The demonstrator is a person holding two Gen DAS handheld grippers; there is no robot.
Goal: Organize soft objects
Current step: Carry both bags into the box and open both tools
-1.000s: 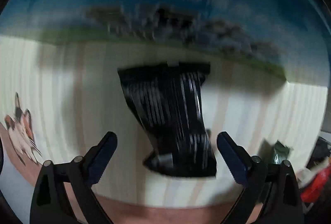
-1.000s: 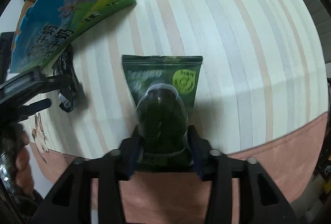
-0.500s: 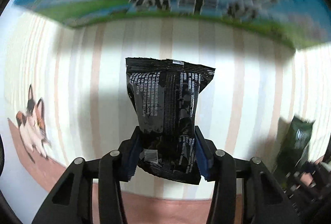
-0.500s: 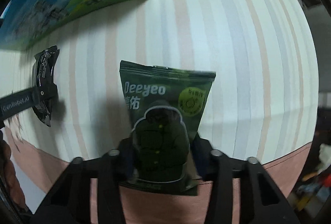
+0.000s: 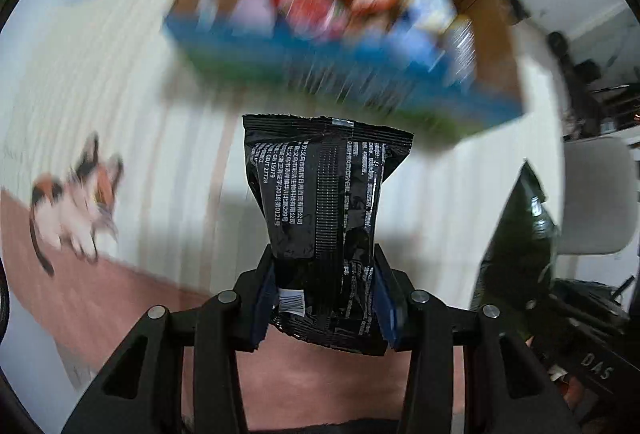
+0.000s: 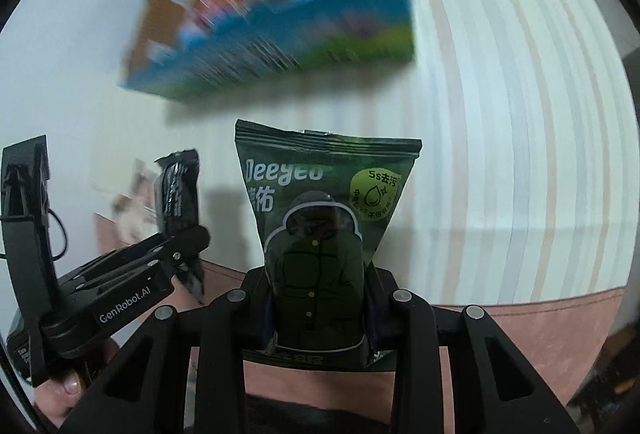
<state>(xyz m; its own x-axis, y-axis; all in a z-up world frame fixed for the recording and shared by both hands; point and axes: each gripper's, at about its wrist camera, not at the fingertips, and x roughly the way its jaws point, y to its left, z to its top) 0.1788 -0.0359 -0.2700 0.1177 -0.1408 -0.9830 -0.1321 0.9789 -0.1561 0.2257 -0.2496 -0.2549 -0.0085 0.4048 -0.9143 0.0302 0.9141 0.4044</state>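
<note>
My left gripper is shut on a black soft packet with white print, held upright above the striped cloth. My right gripper is shut on a dark green soft packet printed with a coat, also held off the table. The green packet shows at the right of the left wrist view. The black packet and left gripper show at the left of the right wrist view. An open blue and green cardboard box with several colourful packets inside lies ahead, blurred; it also shows in the right wrist view.
The table has a striped cloth with a pink border at the near edge. A cat picture is printed on the cloth at left. A grey chair stands at right beyond the table.
My left gripper closed on the black packet and lifted it. Both grippers have risen and tilted, so the open top of the box now shows. The right kept hold of the green packet.
</note>
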